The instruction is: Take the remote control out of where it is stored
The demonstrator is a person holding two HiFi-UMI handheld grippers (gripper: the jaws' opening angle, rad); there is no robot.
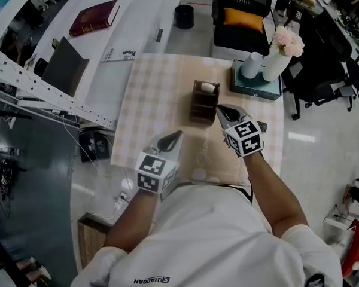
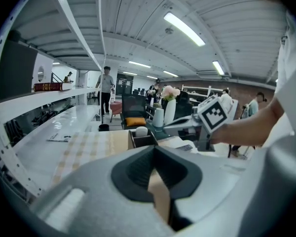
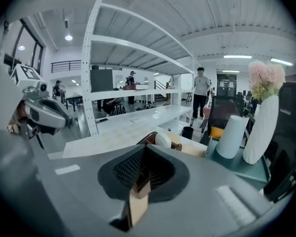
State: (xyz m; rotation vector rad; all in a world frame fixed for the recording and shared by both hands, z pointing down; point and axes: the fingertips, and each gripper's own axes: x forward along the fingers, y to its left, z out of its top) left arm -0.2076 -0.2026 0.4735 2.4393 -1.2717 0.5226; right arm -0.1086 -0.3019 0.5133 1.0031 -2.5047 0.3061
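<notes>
– Checked tablecloth [image 1: 149, 94] from the head view: how much room around the holder?
– Plenty on my left. Open cloth runs out to the table's left edge, with white shelving [image 1: 42, 88] beyond it. My right is tighter: the teal tray [image 1: 257, 88] carrying the vase [image 1: 275, 64] sits at the far right corner, near the brown holder [image 1: 203, 106].
– And the remote?
– The white remote control [image 1: 208, 87] stands in the holder's far compartment, top poking out.
– Grippers?
– My left gripper [image 1: 177, 136] hangs over the near cloth, apart from the holder, fingers pressed together on nothing. My right gripper [image 1: 220, 109] is just beside the holder's right wall, fingers also pressed together and empty. I cannot tell whether it touches.
</notes>
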